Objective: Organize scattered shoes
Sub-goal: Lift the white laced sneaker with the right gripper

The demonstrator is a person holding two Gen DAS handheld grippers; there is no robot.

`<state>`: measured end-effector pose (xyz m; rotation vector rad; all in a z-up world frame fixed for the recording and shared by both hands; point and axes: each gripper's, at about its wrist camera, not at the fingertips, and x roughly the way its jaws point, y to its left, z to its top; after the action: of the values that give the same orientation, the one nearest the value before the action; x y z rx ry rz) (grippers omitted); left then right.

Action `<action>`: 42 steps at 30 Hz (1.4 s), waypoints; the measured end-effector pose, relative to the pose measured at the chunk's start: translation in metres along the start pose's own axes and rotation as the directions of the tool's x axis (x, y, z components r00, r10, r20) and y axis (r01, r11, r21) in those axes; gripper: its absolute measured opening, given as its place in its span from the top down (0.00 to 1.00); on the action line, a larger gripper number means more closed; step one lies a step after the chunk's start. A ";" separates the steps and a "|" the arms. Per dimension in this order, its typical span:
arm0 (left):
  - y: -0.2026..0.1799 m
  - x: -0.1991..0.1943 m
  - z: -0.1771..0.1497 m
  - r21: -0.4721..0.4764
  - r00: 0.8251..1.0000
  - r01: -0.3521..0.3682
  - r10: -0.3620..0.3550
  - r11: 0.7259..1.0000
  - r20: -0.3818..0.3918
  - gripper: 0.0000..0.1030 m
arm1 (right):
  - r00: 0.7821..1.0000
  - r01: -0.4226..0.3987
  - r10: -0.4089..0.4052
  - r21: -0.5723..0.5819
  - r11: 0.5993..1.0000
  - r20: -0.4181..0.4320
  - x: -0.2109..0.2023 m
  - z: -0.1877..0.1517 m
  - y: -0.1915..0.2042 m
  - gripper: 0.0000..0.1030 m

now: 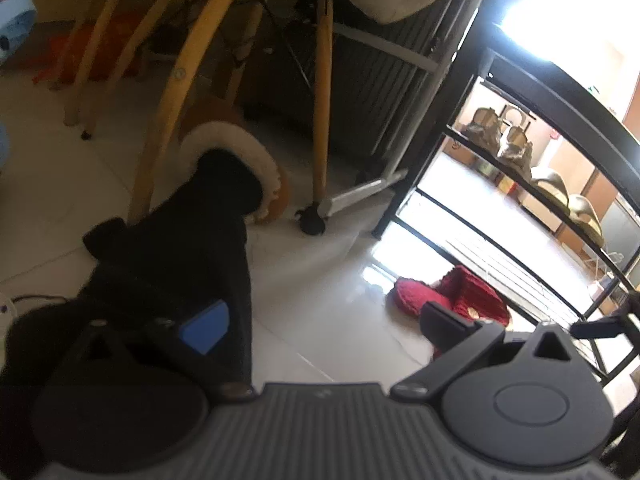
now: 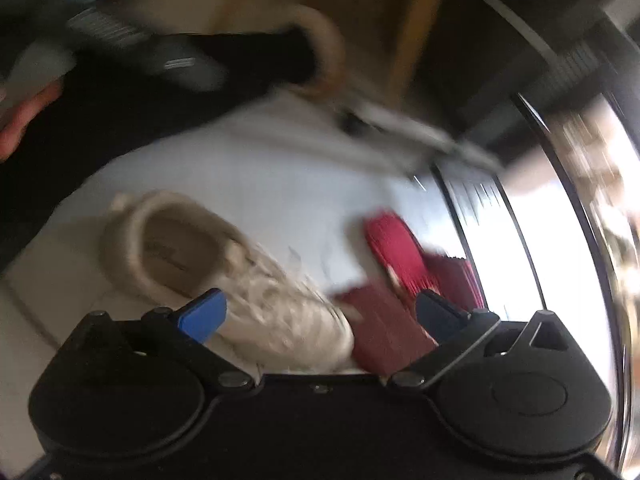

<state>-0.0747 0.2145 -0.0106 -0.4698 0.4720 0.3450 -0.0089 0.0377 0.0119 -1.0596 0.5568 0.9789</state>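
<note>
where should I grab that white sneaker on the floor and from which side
Grip the padded heel collar of the white sneaker, coming from above. It lies upright with its opening facing up, so one finger can drop inside; the right tongs are open.

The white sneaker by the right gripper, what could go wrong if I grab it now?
The right-wrist view is motion-blurred, so the open right gripper may close off-target on the white sneaker. The red slippers lie right beside the sneaker's toe, so one could get pinched or dragged along. The shoe rack already holds shoes, so placing may knock them.
</note>
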 end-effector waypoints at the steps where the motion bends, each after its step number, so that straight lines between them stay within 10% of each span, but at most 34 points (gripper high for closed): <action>1: 0.000 -0.001 -0.001 0.013 1.000 -0.002 0.002 1.000 0.007 0.00 | 1.000 -0.021 0.021 -0.049 0.999 -0.002 0.004 0.002 0.005 0.02; 8: 0.001 0.002 -0.002 0.022 1.000 0.004 -0.004 1.000 0.010 0.00 | 0.988 -0.150 0.126 -0.367 0.918 -0.089 0.035 0.006 0.031 0.03; 18: 0.004 0.006 -0.002 0.012 1.000 0.010 -0.010 1.000 0.009 0.00 | 0.956 -0.275 0.188 -0.470 0.839 -0.224 0.096 0.023 0.044 0.10; 25: 0.009 0.004 0.001 -0.027 0.999 0.023 -0.022 0.999 0.041 0.00 | 0.933 -0.299 0.275 -0.078 0.951 -0.232 0.130 0.051 0.011 0.19; 28: 0.010 0.003 0.001 -0.036 0.999 0.003 -0.001 0.999 0.051 0.00 | 0.926 -0.265 0.310 0.213 0.940 -0.215 0.146 0.068 -0.029 0.19; 35: 0.011 0.003 0.002 -0.034 0.999 0.001 0.000 0.999 0.052 0.00 | 0.896 -0.008 0.308 0.682 0.732 -0.321 0.188 0.092 -0.096 0.15; 42: 0.015 0.002 0.002 -0.036 0.998 0.010 -0.008 0.999 0.057 0.00 | 0.888 0.067 0.344 0.826 0.560 -0.306 0.202 0.083 -0.119 0.10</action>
<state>-0.0780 0.2285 -0.0149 -0.4959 0.4088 0.3578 0.1870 0.1741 -0.0567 -0.3432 1.3540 0.4671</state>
